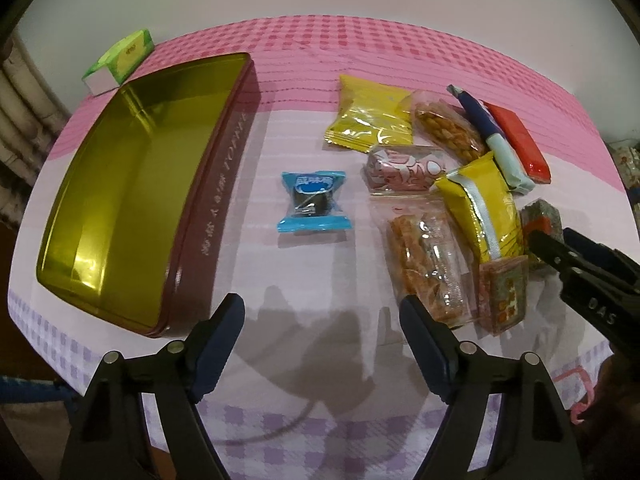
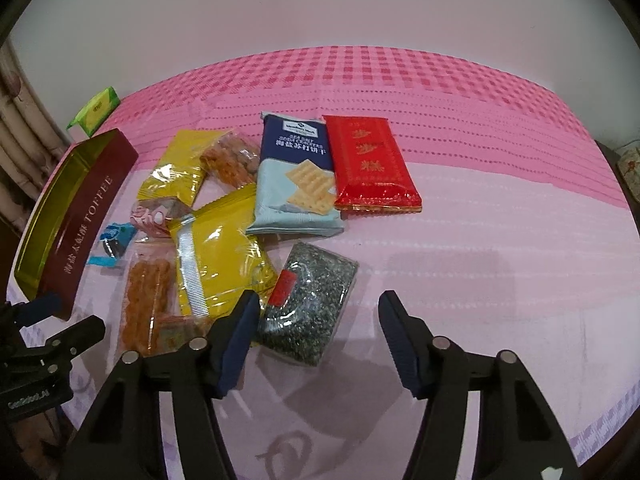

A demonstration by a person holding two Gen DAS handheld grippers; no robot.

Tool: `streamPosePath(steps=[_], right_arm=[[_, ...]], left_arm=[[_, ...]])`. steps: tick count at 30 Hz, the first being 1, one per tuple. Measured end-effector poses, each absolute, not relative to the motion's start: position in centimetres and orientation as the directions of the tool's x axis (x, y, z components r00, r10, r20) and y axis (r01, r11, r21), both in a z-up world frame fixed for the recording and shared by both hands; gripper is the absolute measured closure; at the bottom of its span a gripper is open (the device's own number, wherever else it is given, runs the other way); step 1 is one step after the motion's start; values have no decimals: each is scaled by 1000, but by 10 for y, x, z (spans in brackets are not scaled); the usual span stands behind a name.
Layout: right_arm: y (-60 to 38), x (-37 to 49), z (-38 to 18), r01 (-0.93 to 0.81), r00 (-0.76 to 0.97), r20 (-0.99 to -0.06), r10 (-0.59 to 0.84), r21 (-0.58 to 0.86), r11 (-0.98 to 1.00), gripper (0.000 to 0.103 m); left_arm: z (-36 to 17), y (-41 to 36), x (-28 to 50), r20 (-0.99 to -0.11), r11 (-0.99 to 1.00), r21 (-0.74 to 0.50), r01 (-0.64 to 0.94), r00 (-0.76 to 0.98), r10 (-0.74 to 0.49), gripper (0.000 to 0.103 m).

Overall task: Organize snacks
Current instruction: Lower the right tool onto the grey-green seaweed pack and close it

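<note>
An open maroon toffee tin with a gold inside stands at the left, with nothing in it. A blue candy packet lies alone beside it. My left gripper hovers open in front of that packet, nothing between its fingers. Right of it is a heap of snacks: yellow packets, a cracker pack, a red pack and orange strips. My right gripper stands open over a dark seed bar, its pads not touching the wrapper.
A green tissue box sits behind the tin at the table's far left corner. The pink checked cloth runs bare to the right of the heap. Each gripper shows in the other's view, left gripper, right gripper.
</note>
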State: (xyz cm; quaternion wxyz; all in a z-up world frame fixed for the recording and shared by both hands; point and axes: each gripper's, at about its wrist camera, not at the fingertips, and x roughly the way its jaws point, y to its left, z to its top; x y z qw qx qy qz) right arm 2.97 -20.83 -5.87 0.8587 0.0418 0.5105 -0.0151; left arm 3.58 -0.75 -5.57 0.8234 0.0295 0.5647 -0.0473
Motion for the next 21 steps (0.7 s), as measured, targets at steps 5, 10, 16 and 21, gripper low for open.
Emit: streamPosePath(steps=[5, 10, 16, 21], right_arm=[[-217, 29, -66, 69, 464, -886, 11, 49, 996, 59], [-229, 26, -65, 75, 471, -882, -5, 34, 997, 69], [-248, 21, -63, 106, 478, -878, -25, 30, 994, 69], [-253, 20, -63, 116, 485, -874, -18, 43, 992, 69]], left_arm=[[-58, -14, 37, -938, 992, -31, 121, 340, -71, 23], [-61, -22, 43, -947, 989, -82, 124, 300, -117, 23], [-67, -29, 54, -953, 983, -154, 100, 247, -175, 23], [-74, -40, 62, -959, 980, -180, 82, 209, -194, 24]])
